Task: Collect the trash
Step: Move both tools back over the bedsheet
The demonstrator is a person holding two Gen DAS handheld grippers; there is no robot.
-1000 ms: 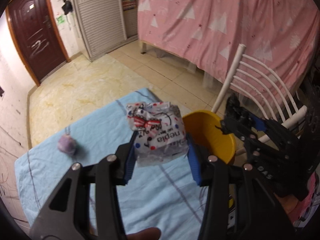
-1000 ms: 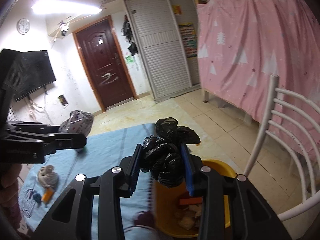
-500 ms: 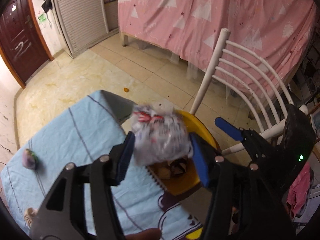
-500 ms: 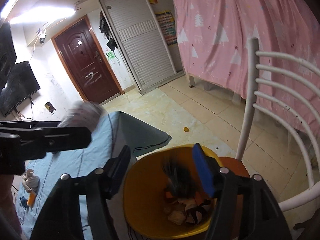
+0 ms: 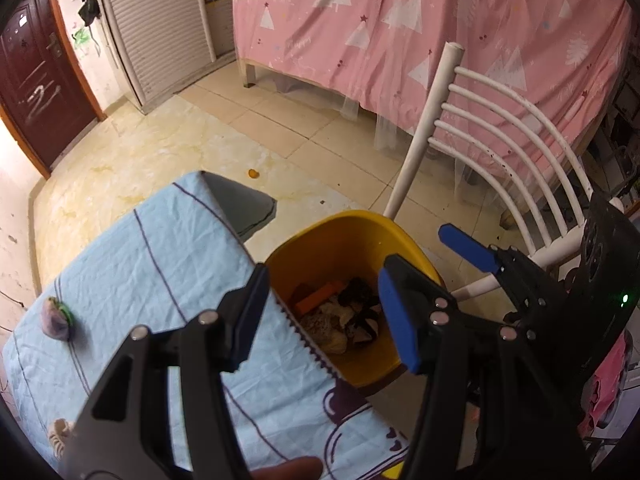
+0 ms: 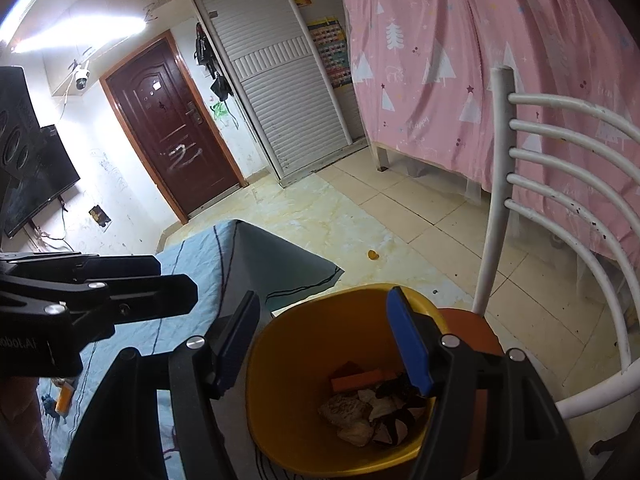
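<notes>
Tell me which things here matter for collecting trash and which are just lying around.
Part of the job:
yellow trash bin, already holding scraps
purple wad on the blue tablecloth
left gripper, open and empty
right gripper, open and empty

Just lying about:
white chair
pink curtain
dark red door
wall television

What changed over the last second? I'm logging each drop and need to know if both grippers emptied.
Both let go. The left gripper released its crumpled white printed wrapper and the right gripper its black plastic bag; both moved over the round yellow plastic bin and now stand open, empty. Trash sits inside the bin. The purple lump on the light blue tablecloth stayed put.
</notes>
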